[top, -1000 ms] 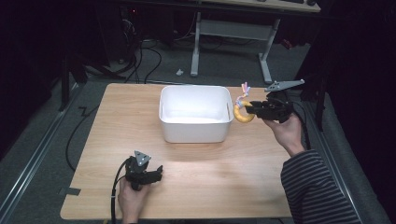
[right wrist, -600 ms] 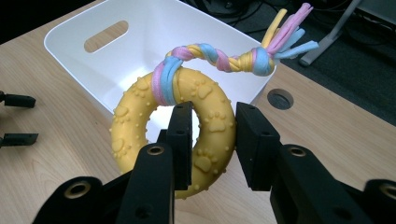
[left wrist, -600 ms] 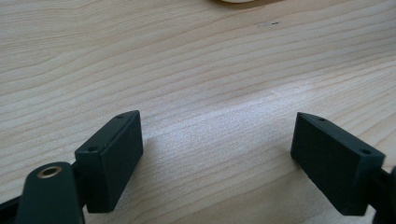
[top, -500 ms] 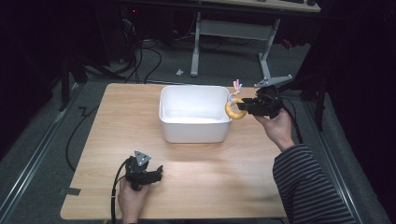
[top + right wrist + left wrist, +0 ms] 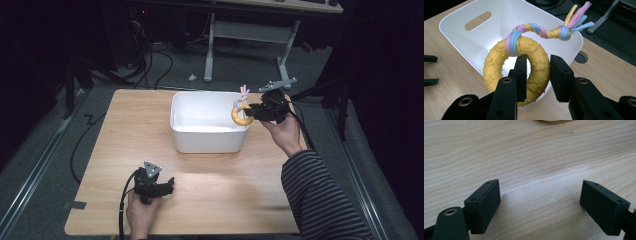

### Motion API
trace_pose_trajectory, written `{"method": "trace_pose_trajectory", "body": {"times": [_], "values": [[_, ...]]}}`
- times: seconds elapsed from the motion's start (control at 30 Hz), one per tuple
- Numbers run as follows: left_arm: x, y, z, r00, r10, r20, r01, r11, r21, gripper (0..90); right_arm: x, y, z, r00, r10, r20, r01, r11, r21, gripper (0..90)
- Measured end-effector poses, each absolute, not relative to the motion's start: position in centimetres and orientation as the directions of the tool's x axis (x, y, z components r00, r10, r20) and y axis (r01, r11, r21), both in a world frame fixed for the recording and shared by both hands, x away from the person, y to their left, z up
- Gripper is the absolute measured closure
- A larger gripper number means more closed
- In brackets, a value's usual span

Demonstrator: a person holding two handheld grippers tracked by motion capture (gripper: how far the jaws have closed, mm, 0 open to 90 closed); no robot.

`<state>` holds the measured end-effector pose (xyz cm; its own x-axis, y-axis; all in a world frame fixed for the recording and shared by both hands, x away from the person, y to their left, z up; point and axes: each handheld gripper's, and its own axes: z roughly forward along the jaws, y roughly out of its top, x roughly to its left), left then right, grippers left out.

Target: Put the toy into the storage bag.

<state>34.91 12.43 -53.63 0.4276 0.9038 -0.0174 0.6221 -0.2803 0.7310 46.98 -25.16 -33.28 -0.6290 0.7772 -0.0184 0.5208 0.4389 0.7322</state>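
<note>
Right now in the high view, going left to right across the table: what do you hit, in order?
left gripper, jaws open on the bare tabletop → white bin → yellow ring toy with its braided rope tail, over the bin's right rim → right gripper, shut on the ring.

— What lies around besides the work itself?
— A wooden desk (image 5: 215, 200) under both tongs, grey floor (image 5: 45, 150) beyond it.
— And past the right tongs?
— A white frame leg (image 5: 210, 50) and dark cables (image 5: 150, 60), well apart from them
</note>
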Motion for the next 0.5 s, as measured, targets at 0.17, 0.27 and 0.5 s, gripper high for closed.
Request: {"method": "trace_pose_trajectory", "body": {"times": [0.17, 0.27, 0.5], "values": [[34.9, 12.4, -53.6, 0.428, 0.904, -0.016, 0.622, -0.281, 0.731, 17.1, 47.5, -24.5, -33.5, -0.631, 0.776, -0.015, 0.523, 0.440, 0.730, 68.6], [34.9, 12.4, -53.6, 0.428, 0.904, -0.016, 0.622, -0.281, 0.731, 17.1, 47.8, -24.2, -33.9, -0.628, 0.778, -0.014, 0.533, 0.443, 0.721, 68.6], [34.9, 12.4, -53.6, 0.427, 0.904, -0.018, 0.622, -0.279, 0.732, 17.1, 48.3, -23.6, -34.6, -0.624, 0.781, -0.010, 0.549, 0.447, 0.706, 68.6]]}}
